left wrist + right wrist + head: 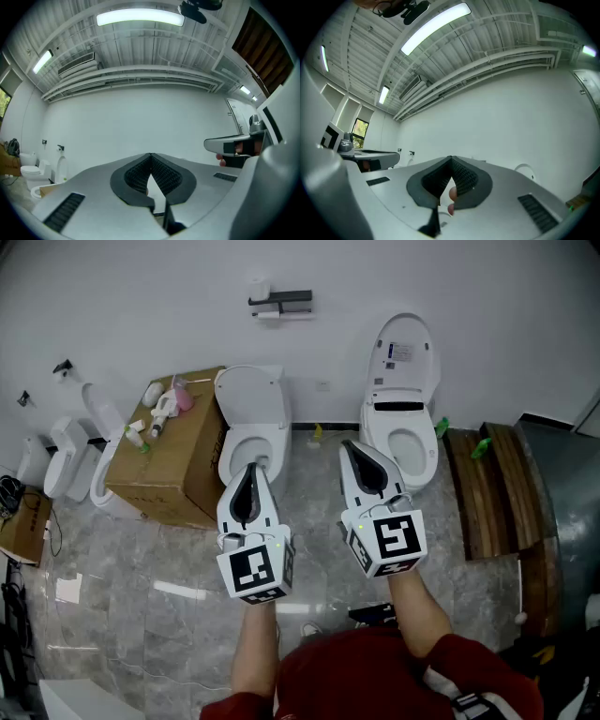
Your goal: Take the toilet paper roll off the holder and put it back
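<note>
"Has the roll come off yet?"

"Not from where I stand. The toilet paper roll point(261, 291) looks to be sitting at the left end of the holder point(291, 301), high on the white wall at the top centre of the head view. It's small at this range, so I can't say exactly how it sits. I'd judge the job hasn't started: reaching, lifting it off and putting it back are all left to do."

"And the grippers?"

"Both are held out in front of the person in the lower middle of the frame, side by side and slightly apart, with their noses pointing up the frame toward the wall. The left gripper point(251, 471) has its tip over the left toilet point(253, 404). The right gripper point(351, 446) points toward the right toilet point(405, 381). Both are well short of the holder."

"Anything in them?"

"No. On each, the ribbed pads meet at the tips, so the jaws are fully closed with nothing clamped between them. They'll need to open before either can take the roll."
</note>
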Available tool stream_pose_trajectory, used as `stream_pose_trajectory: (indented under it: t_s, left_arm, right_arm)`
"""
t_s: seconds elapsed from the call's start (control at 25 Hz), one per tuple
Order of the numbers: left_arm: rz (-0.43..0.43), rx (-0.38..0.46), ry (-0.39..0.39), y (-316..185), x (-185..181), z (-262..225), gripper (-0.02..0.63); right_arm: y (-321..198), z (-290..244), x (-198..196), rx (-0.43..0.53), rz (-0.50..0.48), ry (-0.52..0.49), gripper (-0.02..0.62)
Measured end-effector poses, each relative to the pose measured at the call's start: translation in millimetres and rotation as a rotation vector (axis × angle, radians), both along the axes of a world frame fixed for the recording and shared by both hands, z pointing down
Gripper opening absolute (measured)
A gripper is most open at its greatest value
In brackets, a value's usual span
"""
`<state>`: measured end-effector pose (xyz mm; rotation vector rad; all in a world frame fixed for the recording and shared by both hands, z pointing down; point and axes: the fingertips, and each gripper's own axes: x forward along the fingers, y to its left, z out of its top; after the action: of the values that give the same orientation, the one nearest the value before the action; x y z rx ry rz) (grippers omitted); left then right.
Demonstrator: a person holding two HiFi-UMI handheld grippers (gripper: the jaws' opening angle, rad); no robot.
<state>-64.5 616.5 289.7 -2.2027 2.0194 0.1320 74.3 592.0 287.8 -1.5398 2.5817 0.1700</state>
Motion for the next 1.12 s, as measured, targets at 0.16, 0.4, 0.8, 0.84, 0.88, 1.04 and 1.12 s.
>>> stream_pose_trajectory:
  t_s: [0.16,0.4,0.8,0.84,0.88,1.04,1.12]
  left_arm:
    - [0.002,-0.008,0.018,2,-12,2,0.015]
    - [0.038,-0.009,0.011,3,-33,6,0.015]
    - [0.083,-0.021,0.022,-2,-63,15,0.015]
    - [0.078,-0.023,0.032,-6,-64,13,0.015]
    - [0.075,-0.025,0.035,-11,-65,11,0.015]
    - [0.085,-0.029,0.019,-33,-63,21,0.015]
    - [0.085,-0.027,0.018,-51,-62,26,0.015]
  right_arm:
    - [2,0,-11,-0.002,0.001,0.009,0.006]
    - [5,3,-35,-0.011,0.013,0.015,0.008]
    - [9,16,-61,-0.04,0.042,-0.012,0.008]
    - [5,17,-62,-0.043,0.042,-0.012,0.008]
    - [0,18,-63,-0.046,0.041,-0.013,0.008]
    - [-22,24,-64,-0.055,0.034,-0.009,0.008]
    - [-40,28,-63,-0.055,0.03,-0.009,0.008]
